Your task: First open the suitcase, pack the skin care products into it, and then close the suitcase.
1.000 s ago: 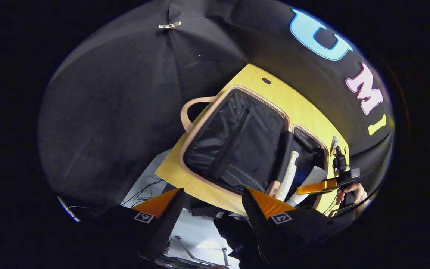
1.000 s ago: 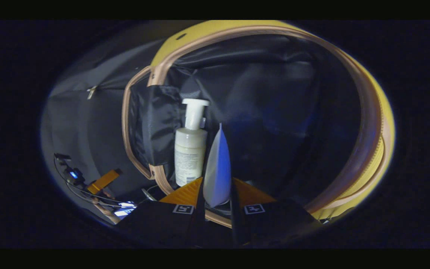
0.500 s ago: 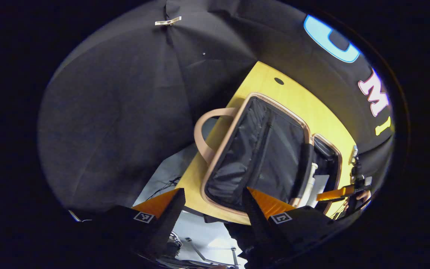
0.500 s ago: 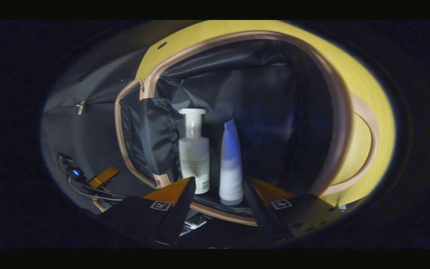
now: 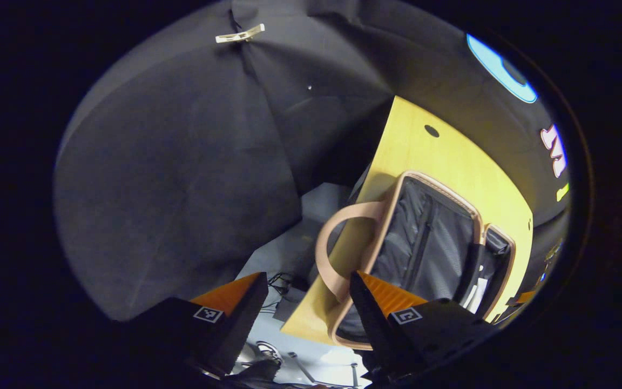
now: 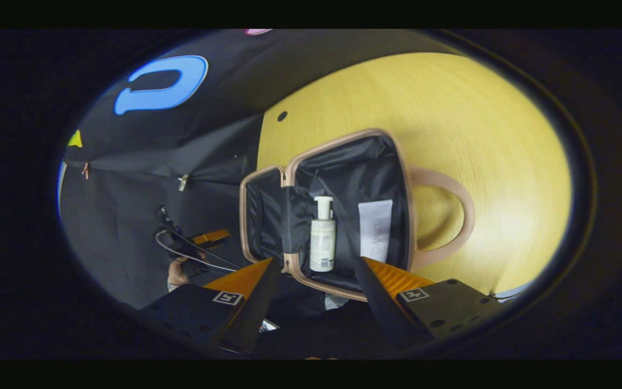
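The suitcase (image 6: 343, 156), tan-trimmed with black lining, lies open on the yellow table (image 6: 451, 119). In its handle-side half lie a white pump bottle (image 6: 322, 235) and a white tube (image 6: 374, 231), side by side. My right gripper (image 6: 315, 278) is open and empty, held back above the suitcase's near rim. In the left gripper view the suitcase (image 5: 424, 254) sits low at the right, its tan handle (image 5: 328, 254) hanging past the table edge. My left gripper (image 5: 306, 286) is open and empty, off the table's edge beside that handle.
The other gripper (image 6: 205, 237) and the hand (image 6: 177, 273) holding it show to the left of the suitcase in the right gripper view. Black cloth walls close in behind the table. Pale floor (image 5: 289, 254) with cables lies below the table edge. A small hole (image 5: 431, 131) marks the tabletop.
My right gripper opened, let go of the tube and drew well back; the tube now lies beside the bottle. My left gripper swung away, so the suitcase slid lower right in its view.
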`<state>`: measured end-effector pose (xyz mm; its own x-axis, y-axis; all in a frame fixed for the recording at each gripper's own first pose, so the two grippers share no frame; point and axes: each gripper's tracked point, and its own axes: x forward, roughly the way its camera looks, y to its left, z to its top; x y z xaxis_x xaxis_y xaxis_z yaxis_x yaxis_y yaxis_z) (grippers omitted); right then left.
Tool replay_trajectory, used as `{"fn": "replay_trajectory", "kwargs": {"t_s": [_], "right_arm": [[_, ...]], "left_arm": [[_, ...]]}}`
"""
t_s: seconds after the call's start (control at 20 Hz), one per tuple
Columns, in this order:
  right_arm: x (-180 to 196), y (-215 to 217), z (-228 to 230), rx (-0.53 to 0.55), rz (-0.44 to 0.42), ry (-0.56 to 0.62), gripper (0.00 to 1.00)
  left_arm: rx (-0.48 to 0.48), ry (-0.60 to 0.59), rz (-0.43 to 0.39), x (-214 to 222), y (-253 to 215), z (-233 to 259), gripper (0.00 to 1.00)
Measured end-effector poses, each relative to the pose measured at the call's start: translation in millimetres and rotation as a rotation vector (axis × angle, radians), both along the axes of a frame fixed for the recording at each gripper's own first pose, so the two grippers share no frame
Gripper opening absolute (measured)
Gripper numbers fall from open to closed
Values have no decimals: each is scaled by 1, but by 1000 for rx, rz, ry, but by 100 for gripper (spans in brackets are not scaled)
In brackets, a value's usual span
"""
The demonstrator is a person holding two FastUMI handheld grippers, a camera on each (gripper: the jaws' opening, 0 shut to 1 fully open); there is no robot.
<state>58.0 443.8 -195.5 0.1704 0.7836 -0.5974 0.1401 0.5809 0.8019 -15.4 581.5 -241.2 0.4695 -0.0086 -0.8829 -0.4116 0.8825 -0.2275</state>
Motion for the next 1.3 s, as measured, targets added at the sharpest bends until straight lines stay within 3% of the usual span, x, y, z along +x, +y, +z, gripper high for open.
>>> {"fn": "replay_trajectory", "kwargs": {"t_s": [0.2, 0.45, 0.55, 0.65, 0.75, 0.8, 0.9, 1.3], "right_arm": [[1, -13, 4, 16, -55, 3, 89], [-5, -39, -6, -19, -120, 29, 89], [-7, -48, -9, -31, -138, 38, 89], [-9, -52, -12, -41, -144, 40, 89], [-8, -52, -10, -32, -148, 52, 89], [-7, -51, -10, -28, -146, 52, 89], [-5, -44, -8, -19, -138, 45, 89], [-12, -40, -2, -4, -97, 7, 89]], "left_arm": [[-78, 83, -21, 25, -5, -37, 97], [1, 204, -57, 40, 3, -78, 94], [-37, 203, -73, 51, -9, -87, 89], [-19, 169, -112, 63, -11, -80, 63], [58, 173, -151, 62, -10, -69, 21], [76, 158, -159, 63, -9, -64, 22], [72, 136, -163, 64, -10, -53, 13], [86, -10, -195, 53, -18, 23, 10]]}}
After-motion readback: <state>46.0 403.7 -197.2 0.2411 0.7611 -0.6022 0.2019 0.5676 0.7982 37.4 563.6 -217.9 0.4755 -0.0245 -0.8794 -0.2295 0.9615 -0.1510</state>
